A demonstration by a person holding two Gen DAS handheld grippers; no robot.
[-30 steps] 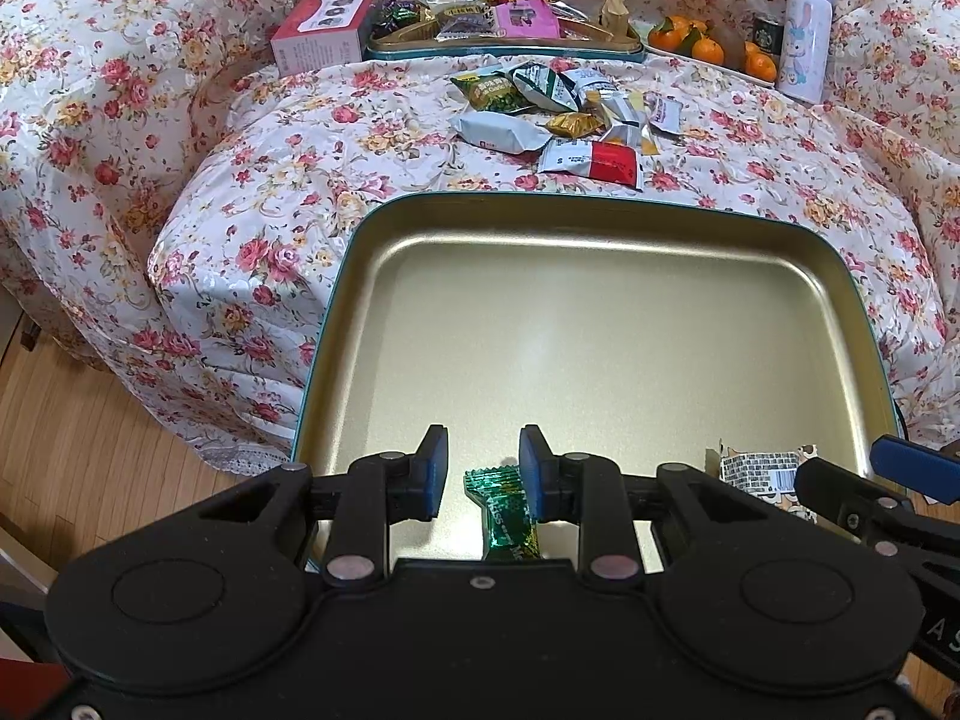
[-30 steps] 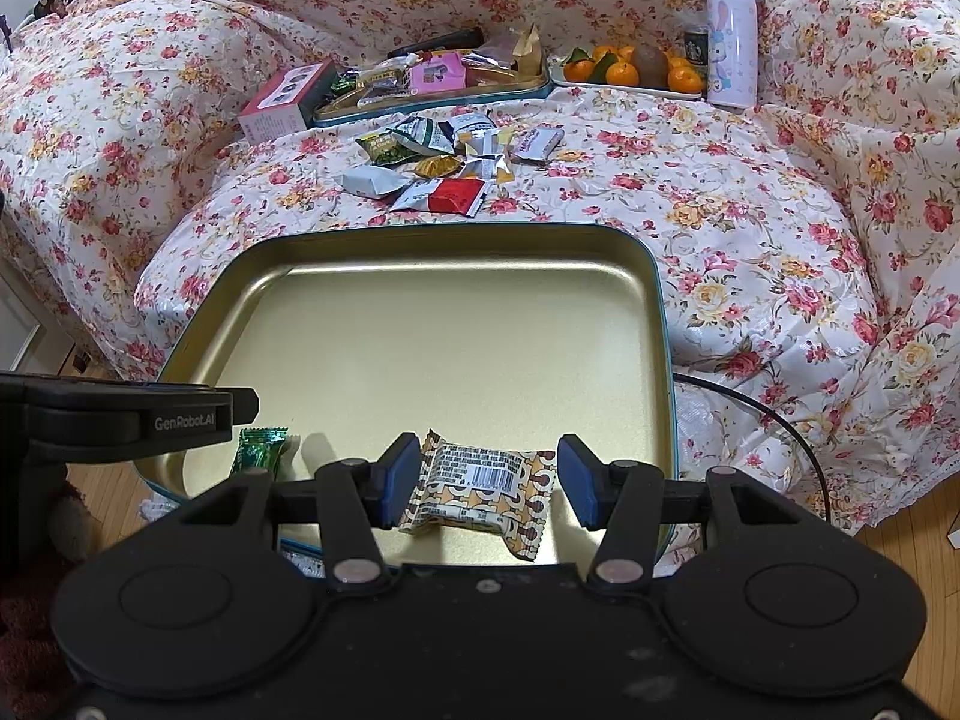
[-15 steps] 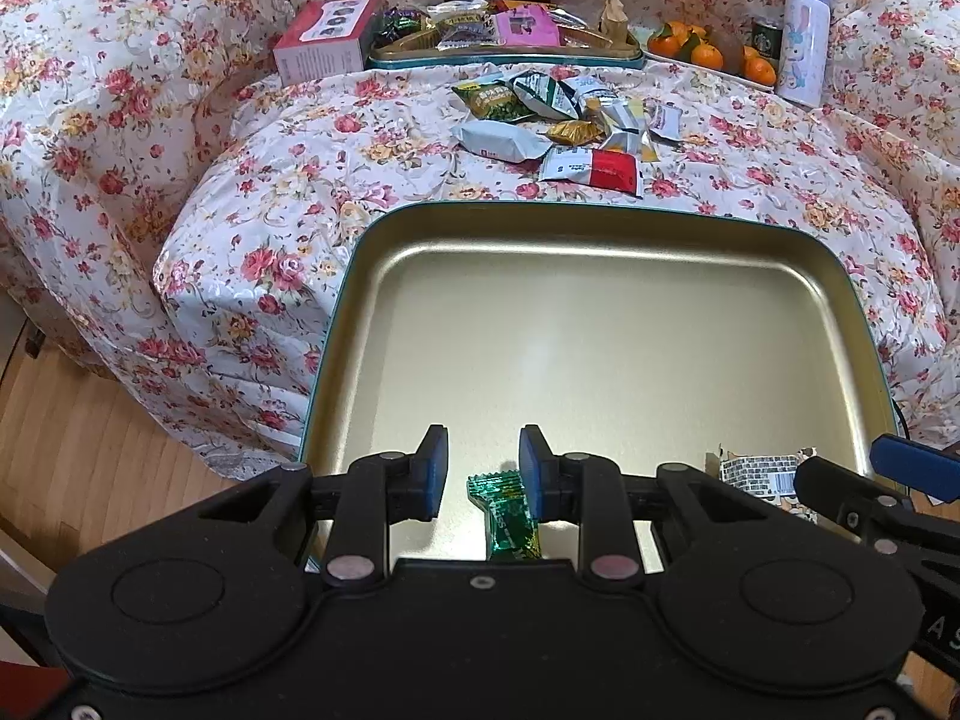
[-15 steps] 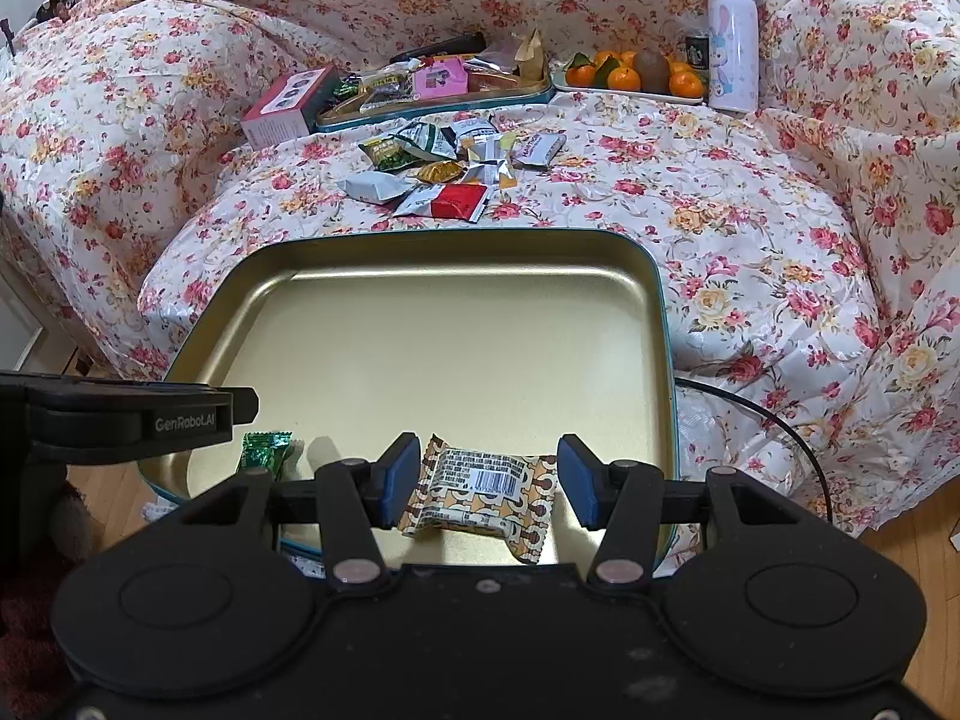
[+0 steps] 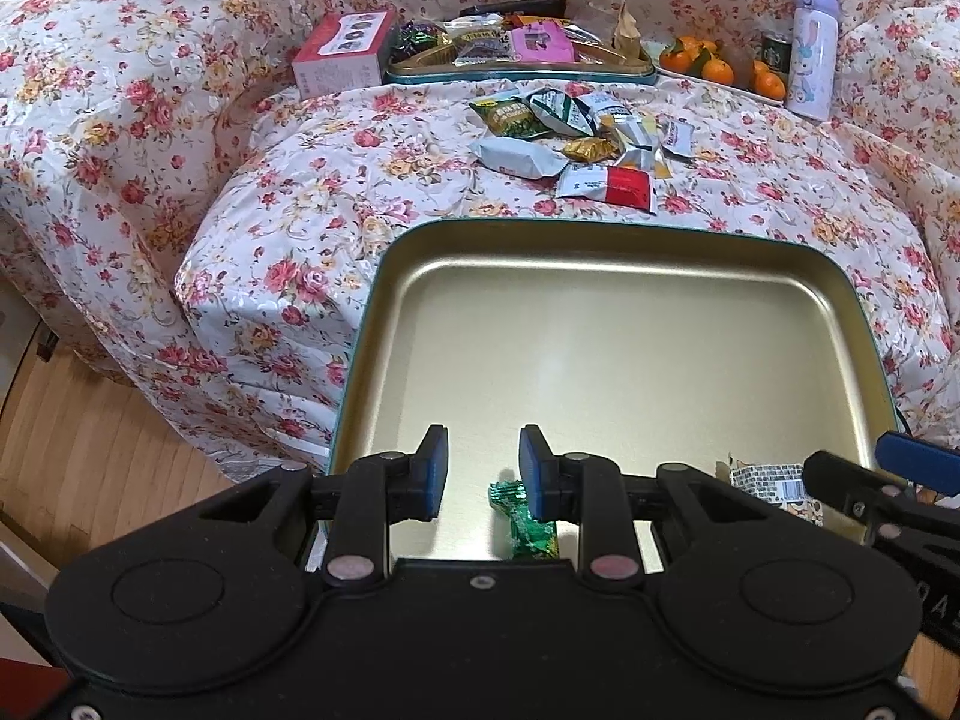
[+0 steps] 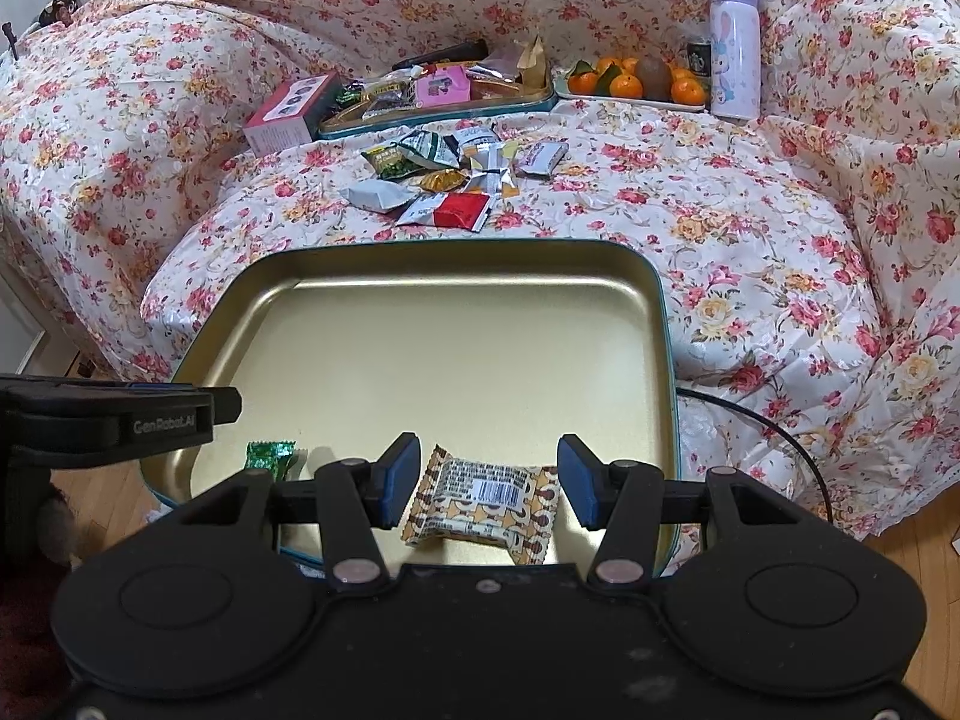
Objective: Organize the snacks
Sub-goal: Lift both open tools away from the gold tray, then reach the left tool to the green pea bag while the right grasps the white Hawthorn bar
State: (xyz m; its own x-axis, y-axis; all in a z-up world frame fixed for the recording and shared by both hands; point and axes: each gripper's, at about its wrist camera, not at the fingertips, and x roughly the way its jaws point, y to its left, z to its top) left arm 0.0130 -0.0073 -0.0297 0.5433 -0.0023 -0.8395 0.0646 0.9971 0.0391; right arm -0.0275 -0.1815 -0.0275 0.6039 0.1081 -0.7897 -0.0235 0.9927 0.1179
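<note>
Two snacks lie in the gold tray [image 6: 456, 354], both at its near edge. In the right wrist view, the brown-patterned packet [image 6: 483, 501] sits at 6 o'clock on the tray floor, between the jaws of the right gripper [image 6: 487, 489], which stand fairly wide with clear gaps on both sides of the wrapper, so nothing is held. The green candy [image 5: 525, 519] lies toward 7 o'clock in that view; in the left wrist view it rests on the tray floor just under the right-hand pad of the left gripper [image 5: 483, 474], whose jaws stand narrow but apart, with bare tray floor showing between them and nothing clamped. Judged from this, both pieces look delivered and let go, and the job is only just begun: the rest of the tray is bare. The loose pile of snacks [image 5: 576, 141] waits on the flowered cover [image 5: 336, 198] at 12 o'clock beyond the tray's far rim, about eight wrappers, none yet moved. Farther back, a second tray [image 5: 516, 69] already holds packets, with a pink box [image 5: 342, 54] at its 9 o'clock and a plate of oranges [image 5: 714, 69] and a lilac bottle [image 5: 813, 48] at its 3 o'clock.
</note>
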